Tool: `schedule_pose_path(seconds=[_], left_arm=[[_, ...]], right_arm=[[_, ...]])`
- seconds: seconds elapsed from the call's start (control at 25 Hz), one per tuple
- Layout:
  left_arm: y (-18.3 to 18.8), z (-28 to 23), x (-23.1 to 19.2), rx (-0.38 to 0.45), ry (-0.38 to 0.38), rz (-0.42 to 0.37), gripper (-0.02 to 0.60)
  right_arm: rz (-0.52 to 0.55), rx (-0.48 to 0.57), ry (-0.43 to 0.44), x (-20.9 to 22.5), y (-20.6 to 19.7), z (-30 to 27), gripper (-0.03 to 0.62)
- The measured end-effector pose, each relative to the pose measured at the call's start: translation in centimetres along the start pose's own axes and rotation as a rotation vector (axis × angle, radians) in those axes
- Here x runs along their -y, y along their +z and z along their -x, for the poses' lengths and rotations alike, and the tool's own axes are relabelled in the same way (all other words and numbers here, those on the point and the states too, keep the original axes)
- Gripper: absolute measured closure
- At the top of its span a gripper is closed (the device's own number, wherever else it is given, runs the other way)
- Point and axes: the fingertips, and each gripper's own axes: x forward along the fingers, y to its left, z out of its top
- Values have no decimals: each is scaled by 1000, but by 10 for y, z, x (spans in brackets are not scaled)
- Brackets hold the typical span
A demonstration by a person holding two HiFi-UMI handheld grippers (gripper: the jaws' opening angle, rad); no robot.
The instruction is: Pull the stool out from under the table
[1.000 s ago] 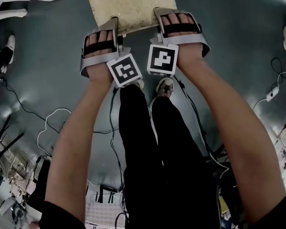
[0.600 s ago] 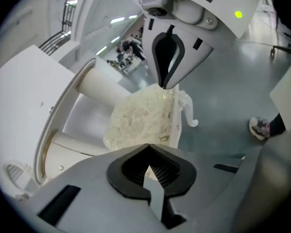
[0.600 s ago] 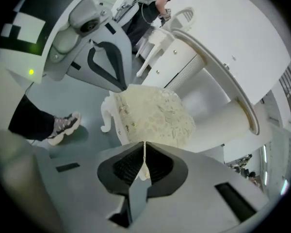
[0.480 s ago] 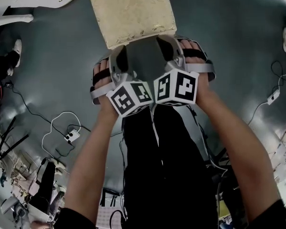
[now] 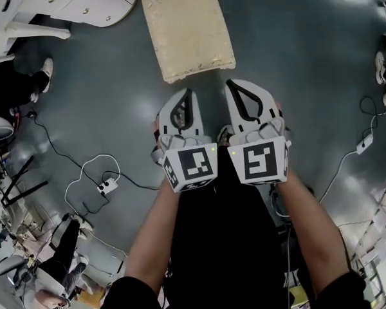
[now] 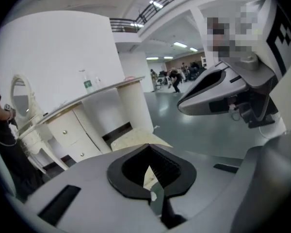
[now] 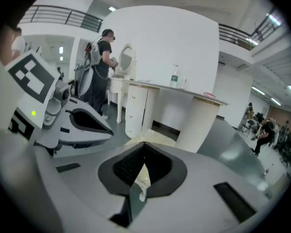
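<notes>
**Status: Stool Out in the Open, Both Grippers Clenched and Empty**

**Task item.** The square stool with a cream padded seat (image 5: 188, 29) stands on the grey-green polished floor (image 5: 309, 56). Its whole seat is out from under the white curved-top table with drawers (image 5: 71, 2). The stool's far left corner lies just beside the table's rounded end. In the left gripper view the seat (image 6: 131, 139) shows in front of the table (image 6: 72, 125). In the right gripper view it (image 7: 150, 137) lies ahead of the table's base.

**Left gripper.** The left gripper (image 5: 188, 95) is held over the person's black trousers (image 5: 231, 237). It points toward the stool's near edge and does not touch it. Its own view shows the jaws clenched tip to tip with nothing between them (image 6: 148, 147).

**Right gripper.** The right gripper (image 5: 233, 84) sits just beside the left one, roughly parallel to it. Its jaws are likewise pressed together and empty (image 7: 144, 144).

**Surroundings.** A white cable with a small adapter (image 5: 104, 185) lies on the floor to the left. A clear bottle with a green label (image 7: 174, 80) stands on the table top.
</notes>
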Motion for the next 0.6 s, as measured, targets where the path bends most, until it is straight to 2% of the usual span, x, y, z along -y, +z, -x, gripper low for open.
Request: schedule_pose_path(seconds=[0.12, 0.28, 0.4, 0.52, 0.6], left_arm=[[29, 32, -13, 44, 25, 99, 575], [71, 73, -38, 91, 49, 183, 575], [87, 99, -49, 101, 76, 243, 575], [106, 121, -62, 111, 100, 245, 575], [123, 133, -73, 153, 119, 234, 575]], right_arm=[[-72, 43, -28, 10, 32, 28, 588], [-109, 97, -56, 20, 77, 53, 588], [-150, 102, -70, 27, 91, 67, 588], [-185, 172, -107, 39, 120, 85, 588], [-237, 220, -137, 49, 139, 98, 588]])
